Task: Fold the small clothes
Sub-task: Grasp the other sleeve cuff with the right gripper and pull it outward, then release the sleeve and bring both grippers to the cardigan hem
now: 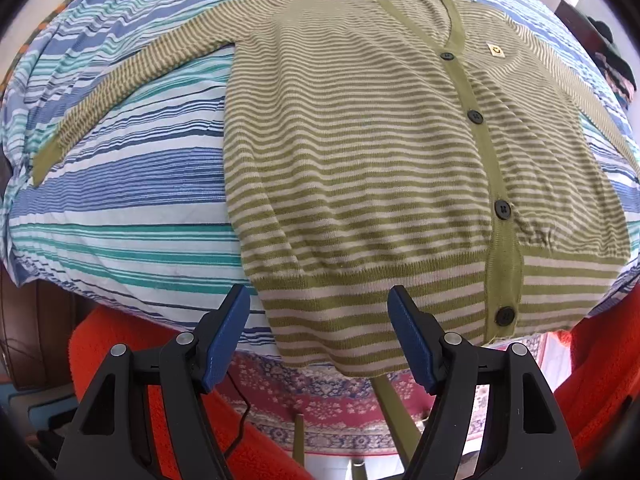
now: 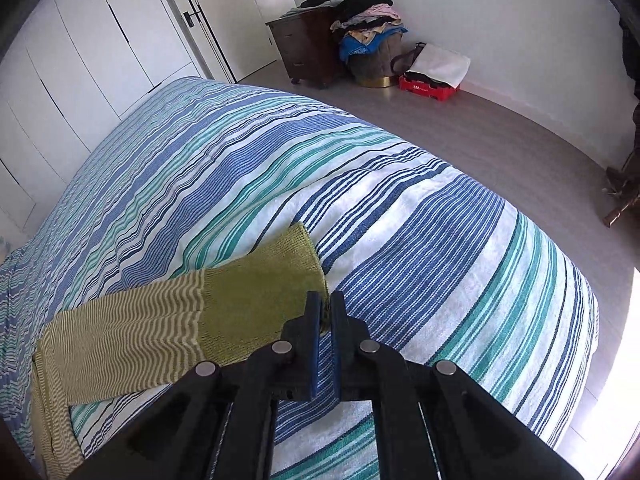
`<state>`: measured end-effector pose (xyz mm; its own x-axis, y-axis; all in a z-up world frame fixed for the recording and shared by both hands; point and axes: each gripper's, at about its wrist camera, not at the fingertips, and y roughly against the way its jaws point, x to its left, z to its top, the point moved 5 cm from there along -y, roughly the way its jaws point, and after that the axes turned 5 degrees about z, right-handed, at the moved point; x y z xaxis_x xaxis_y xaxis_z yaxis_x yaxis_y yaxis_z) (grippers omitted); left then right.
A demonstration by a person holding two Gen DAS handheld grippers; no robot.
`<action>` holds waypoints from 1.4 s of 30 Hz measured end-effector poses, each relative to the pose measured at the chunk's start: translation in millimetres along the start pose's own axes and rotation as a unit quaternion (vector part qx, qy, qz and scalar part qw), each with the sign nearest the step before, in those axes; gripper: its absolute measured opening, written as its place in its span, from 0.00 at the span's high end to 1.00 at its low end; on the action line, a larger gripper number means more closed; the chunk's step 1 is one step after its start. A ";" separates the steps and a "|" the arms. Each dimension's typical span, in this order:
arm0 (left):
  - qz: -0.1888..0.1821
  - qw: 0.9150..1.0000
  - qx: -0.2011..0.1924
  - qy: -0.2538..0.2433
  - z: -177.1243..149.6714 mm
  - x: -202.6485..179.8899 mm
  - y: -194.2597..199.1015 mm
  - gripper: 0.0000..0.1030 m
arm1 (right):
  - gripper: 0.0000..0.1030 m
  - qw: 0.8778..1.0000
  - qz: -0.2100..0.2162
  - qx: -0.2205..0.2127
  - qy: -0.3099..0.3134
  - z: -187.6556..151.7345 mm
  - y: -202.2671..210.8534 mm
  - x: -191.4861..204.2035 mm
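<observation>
The striped bedspread point(image 2: 400, 200) covers the whole bed, and the green striped cardigan point(image 1: 360, 140) lies flat on it, buttoned, front up, hem hanging a bit over the near edge. One sleeve point(image 2: 132, 336) stretches out sideways. The left gripper point(image 1: 319, 334) hovers just off the hem, fingers spread wide (touching nothing). The right gripper point(image 2: 325, 312) is pressed together on the sleeve's cuff point(image 2: 260, 292).
</observation>
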<state>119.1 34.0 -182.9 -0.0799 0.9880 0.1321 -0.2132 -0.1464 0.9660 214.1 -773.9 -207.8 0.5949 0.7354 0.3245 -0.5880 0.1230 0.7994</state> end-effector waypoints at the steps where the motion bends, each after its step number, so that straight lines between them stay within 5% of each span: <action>1: 0.002 1.000 0.001 0.003 -0.4 2.0 -0.7 0.29 | 0.96 1.000 -0.003 0.004 -0.003 -3.7 -1.2 -2.0; 6: -0.010 0.999 -0.017 0.037 1.5 22.4 8.7 0.29 | 0.95 1.000 -0.018 0.013 0.004 -12.7 5.4 1.1; 10: -0.028 0.997 -0.047 0.054 2.6 37.5 19.9 0.28 | 0.52 0.999 -0.028 0.007 0.037 -16.0 36.7 11.1; 12: -0.035 0.997 -0.060 0.045 2.8 34.5 22.6 0.28 | 0.52 0.996 -0.031 -0.011 0.082 -20.6 66.5 29.6; 14: -0.046 0.996 -0.066 0.026 5.8 23.5 22.3 0.28 | 0.52 0.990 -0.007 -0.015 0.141 -35.5 95.3 62.6; 16: -0.059 0.995 -0.075 0.005 11.4 7.6 22.7 0.28 | 0.52 0.979 0.066 0.024 0.192 -69.3 116.6 108.9; 18: -0.084 0.993 -0.077 -0.011 15.5 -5.7 19.3 0.28 | 0.52 0.957 0.164 0.098 0.218 -122.2 129.4 158.2; 21: -0.128 0.990 -0.055 -0.002 13.0 -13.9 3.2 0.28 | 0.52 0.898 0.300 0.213 0.241 -215.5 136.8 218.3; 23: -0.141 0.989 -0.038 -0.005 3.5 -17.7 -10.9 0.28 | 0.52 0.863 0.329 0.265 0.277 -268.7 128.3 241.9; 26: -0.116 0.993 -0.020 -0.025 -19.9 -20.5 -31.0 0.28 | 0.51 0.845 0.330 0.281 0.314 -315.4 109.7 263.0; 29: -0.116 0.993 -0.015 -0.024 -33.8 -14.9 -35.9 0.28 | 0.50 0.770 0.444 0.344 0.303 -345.3 121.2 292.4; 32: -0.123 0.992 -0.018 -0.011 -35.4 -7.4 -35.1 0.28 | 0.50 0.725 0.468 0.362 0.351 -351.2 141.1 297.8; 38: -0.121 0.992 -0.014 -0.011 -32.9 -3.7 -43.0 0.27 | 0.50 0.671 0.419 0.400 0.463 -362.3 153.5 275.9; 39: -0.116 0.993 -0.016 -0.016 -33.2 -6.0 -41.5 0.26 | 0.50 0.670 0.398 0.397 0.485 -365.1 151.8 272.9; 42: -0.103 0.994 -0.022 -0.033 -36.2 -11.5 -40.4 0.26 | 0.50 0.698 0.308 0.394 0.512 -364.5 127.3 261.0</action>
<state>93.3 26.8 -231.5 0.0331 0.9982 -0.0509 -0.2604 0.0577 0.9638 94.8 -323.4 -205.6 -0.5797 0.6265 0.5210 0.1655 -0.5355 0.8282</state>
